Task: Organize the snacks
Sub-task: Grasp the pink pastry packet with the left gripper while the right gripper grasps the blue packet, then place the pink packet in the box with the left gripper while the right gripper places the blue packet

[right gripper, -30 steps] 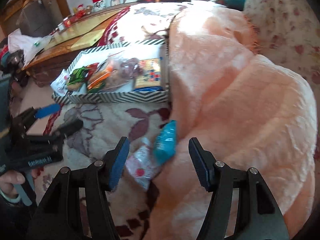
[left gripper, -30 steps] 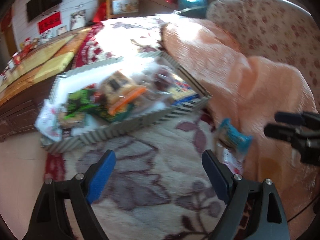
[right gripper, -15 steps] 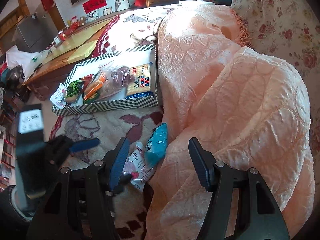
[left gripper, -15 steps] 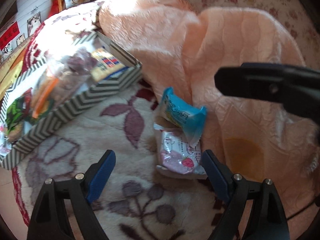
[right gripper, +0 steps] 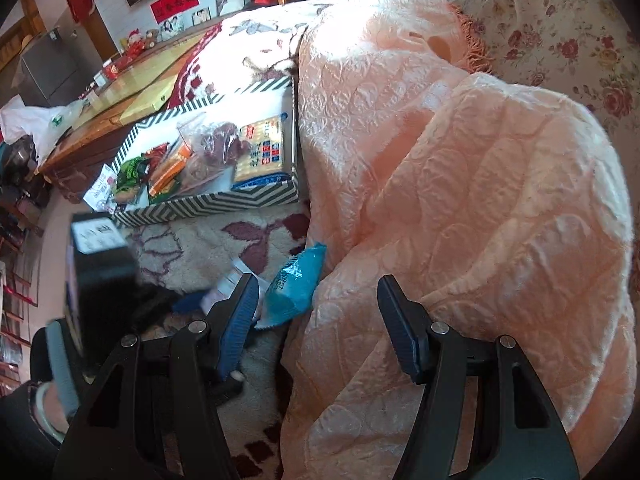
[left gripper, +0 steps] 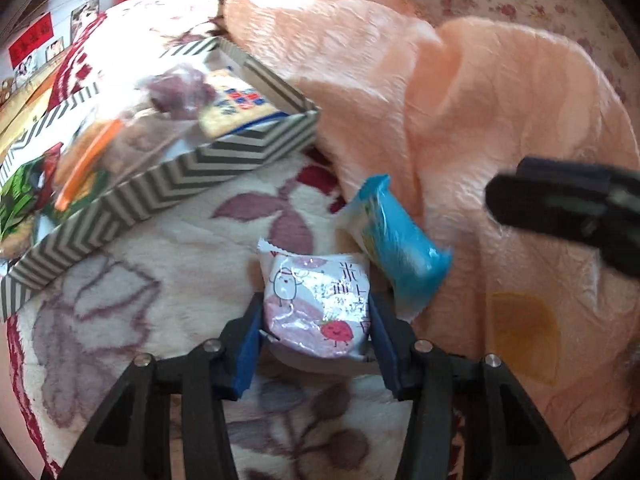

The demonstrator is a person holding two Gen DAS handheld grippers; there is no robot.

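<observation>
My left gripper is shut on a pink and white snack packet that lies on the floral blanket. A blue snack packet leans beside it against the peach blanket; it also shows in the right wrist view. The chevron-striped box holds several snacks at the upper left and shows in the right wrist view. My right gripper is open and empty, above the peach blanket's edge, to the right of the blue packet.
A peach blanket is heaped on the right over a floral sofa. A wooden table stands beyond the box. The left gripper's body shows at the left of the right wrist view.
My left gripper moved forward to the pink packet and closed on it. The right gripper stayed open and drew back slightly to the right.
</observation>
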